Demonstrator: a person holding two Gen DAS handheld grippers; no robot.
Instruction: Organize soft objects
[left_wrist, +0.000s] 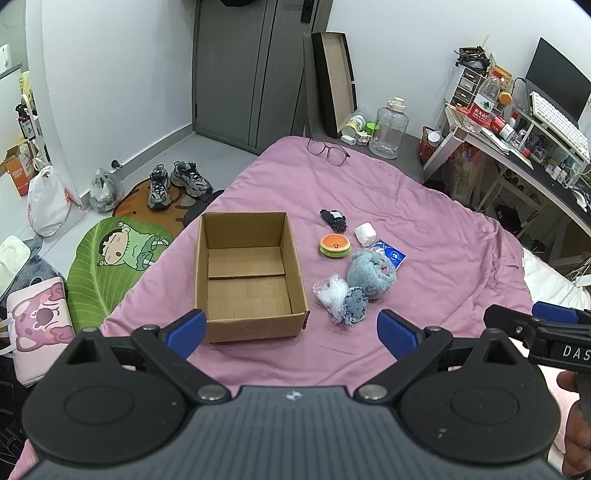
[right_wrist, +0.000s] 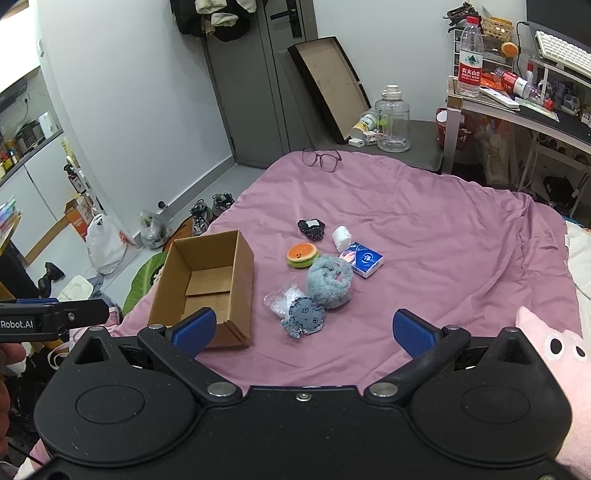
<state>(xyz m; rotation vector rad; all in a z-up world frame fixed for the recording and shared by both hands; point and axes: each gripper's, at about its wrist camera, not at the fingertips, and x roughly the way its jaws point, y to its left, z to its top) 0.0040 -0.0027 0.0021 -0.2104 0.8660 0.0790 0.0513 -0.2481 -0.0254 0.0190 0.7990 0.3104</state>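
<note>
a pink quilt (left_wrist: 424, 229) covers the bed and carries an empty cardboard box (left_wrist: 251, 273) with the soft objects clustered just beside it: burger toy (left_wrist: 335, 245), grey plush ball (left_wrist: 371, 272), small blue plush (right_wrist: 304, 316) touching a crinkled plastic bag (left_wrist: 330, 293). left claw (left_wrist: 291, 330) and right claw (right_wrist: 303, 328) both hover spread wide, holding nothing. risk: a grasp on the small plush may drag the bag along; the light box may slide on soft bedding. open quilt lies to the right; the box's left wall stands near the bed edge.
</note>
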